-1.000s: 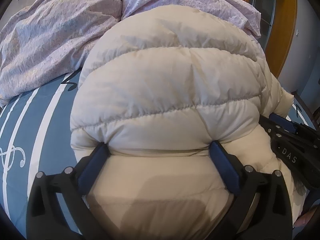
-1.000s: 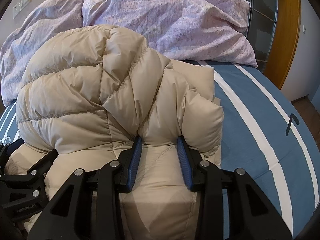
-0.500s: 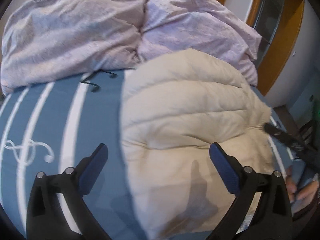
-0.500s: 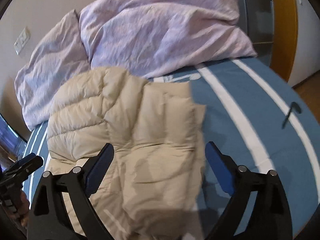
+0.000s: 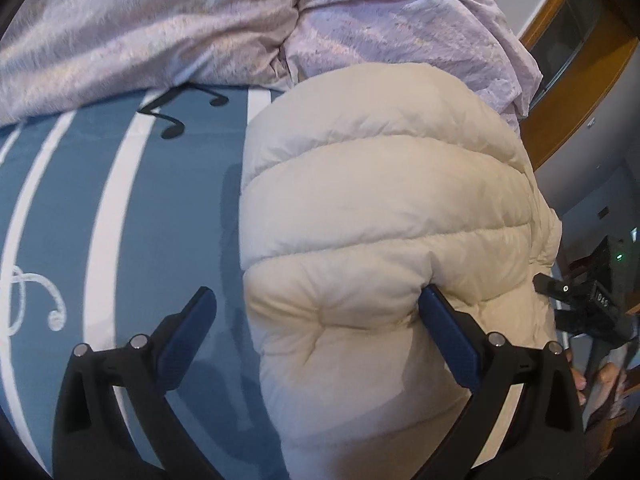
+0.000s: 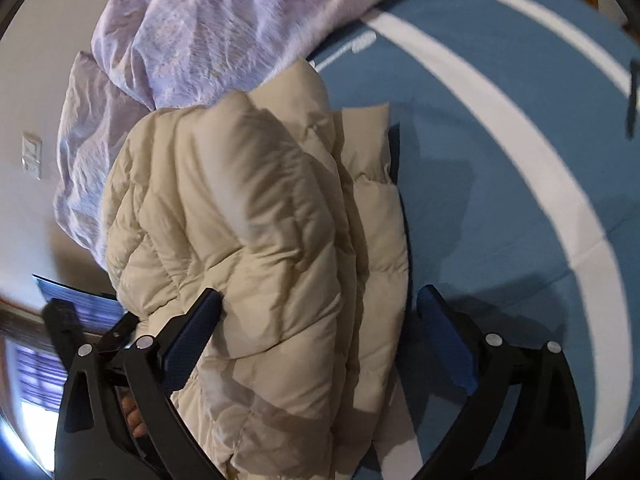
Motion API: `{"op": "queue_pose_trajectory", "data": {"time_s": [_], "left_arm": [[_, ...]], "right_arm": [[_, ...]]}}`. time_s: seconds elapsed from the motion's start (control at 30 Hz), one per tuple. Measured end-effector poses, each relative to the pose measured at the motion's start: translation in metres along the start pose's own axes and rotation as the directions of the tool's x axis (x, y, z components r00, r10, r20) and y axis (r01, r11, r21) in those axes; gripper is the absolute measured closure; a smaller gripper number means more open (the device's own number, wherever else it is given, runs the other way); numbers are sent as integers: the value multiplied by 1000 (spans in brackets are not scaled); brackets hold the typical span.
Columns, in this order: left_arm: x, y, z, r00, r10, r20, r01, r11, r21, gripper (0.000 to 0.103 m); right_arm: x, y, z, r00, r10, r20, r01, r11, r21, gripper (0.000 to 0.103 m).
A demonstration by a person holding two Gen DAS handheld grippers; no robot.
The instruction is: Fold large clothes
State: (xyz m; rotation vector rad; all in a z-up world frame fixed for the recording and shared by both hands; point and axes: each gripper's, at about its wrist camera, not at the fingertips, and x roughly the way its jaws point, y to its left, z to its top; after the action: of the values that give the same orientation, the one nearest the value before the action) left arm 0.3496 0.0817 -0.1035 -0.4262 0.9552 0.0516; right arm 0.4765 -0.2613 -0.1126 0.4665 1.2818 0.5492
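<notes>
Folded cream puffer jacket (image 5: 384, 216) lies on the blue striped bedsheet (image 5: 168, 216) just below the lilac duvet (image 5: 168, 28), w/ left gripper (image 5: 316, 312) jaws wide open over its near edge, gripping nothing, right gripper (image 6: 320, 312) jaws opening, jacket loose btwn them.

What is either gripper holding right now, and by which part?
Nothing. The left gripper stands open and the right gripper is opening over the folded beige puffer jacket, neither clamping it.
</notes>
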Motion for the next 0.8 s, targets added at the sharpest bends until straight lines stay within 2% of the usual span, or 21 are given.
{"op": "queue_pose_trajectory", "data": {"time_s": [0.2, 0.33, 0.5, 0.6, 0.63, 0.77, 0.8], "left_arm": [[17, 3, 6, 997, -73, -33, 72, 997, -29, 2], [29, 6, 14, 988, -139, -63, 135, 989, -59, 2], [42, 23, 18, 964, -251, -87, 237, 961, -142, 2], [44, 29, 19, 953, -296, -67, 281, 944, -173, 2], [44, 29, 19, 953, -297, -64, 283, 943, -173, 4], [42, 26, 18, 937, -346, -45, 333, 926, -179, 37], [39, 26, 17, 936, -351, -35, 340, 925, -169, 42]], "right_arm": [[8, 0, 4, 994, 108, -3, -108, 994, -15, 1], [18, 4, 8, 983, 182, -14, -183, 983, -30, 2], [27, 10, 9, 975, 219, -26, -220, 974, -45, 15], [32, 10, 11, 968, 250, -29, -251, 968, -30, 28], [33, 10, 11, 966, 258, -26, -259, 966, -26, 34], [33, 9, 9, 947, 322, -10, -322, 947, -2, 60], [31, 10, 10, 945, 327, -8, -327, 945, -3, 62]]}}
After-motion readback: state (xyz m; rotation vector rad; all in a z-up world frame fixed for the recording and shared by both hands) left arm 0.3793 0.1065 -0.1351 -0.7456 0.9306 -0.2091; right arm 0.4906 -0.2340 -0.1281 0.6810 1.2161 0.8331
